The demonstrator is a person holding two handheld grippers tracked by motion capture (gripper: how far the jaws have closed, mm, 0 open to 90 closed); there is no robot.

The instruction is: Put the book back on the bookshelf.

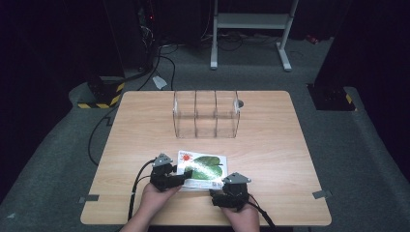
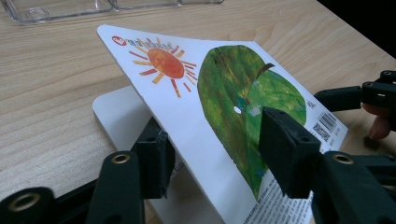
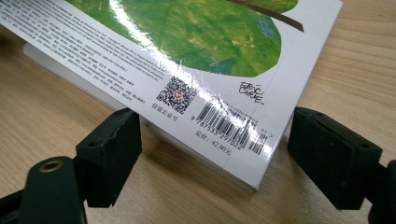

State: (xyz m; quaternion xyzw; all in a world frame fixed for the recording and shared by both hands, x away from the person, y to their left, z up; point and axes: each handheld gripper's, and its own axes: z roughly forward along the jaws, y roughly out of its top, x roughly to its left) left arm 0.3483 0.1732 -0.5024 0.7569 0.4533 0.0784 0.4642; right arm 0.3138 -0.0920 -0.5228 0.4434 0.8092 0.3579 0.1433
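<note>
Now | left gripper (image 2: 212, 154) lifts glossy book's (image 2: 224, 107) cover | right gripper (image 3: 215, 158) gapes

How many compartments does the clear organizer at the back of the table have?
3, side by side in the clear organizer: a left, a middle and a right one, split by two upright dividers. It stands beyond the book and both grippers; nothing appears hidden behind it.

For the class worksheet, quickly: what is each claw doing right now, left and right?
Left claw: closed on the lifted cover of the book.
Right claw: open, jaws either side of the book's corner, holding nothing.
</note>
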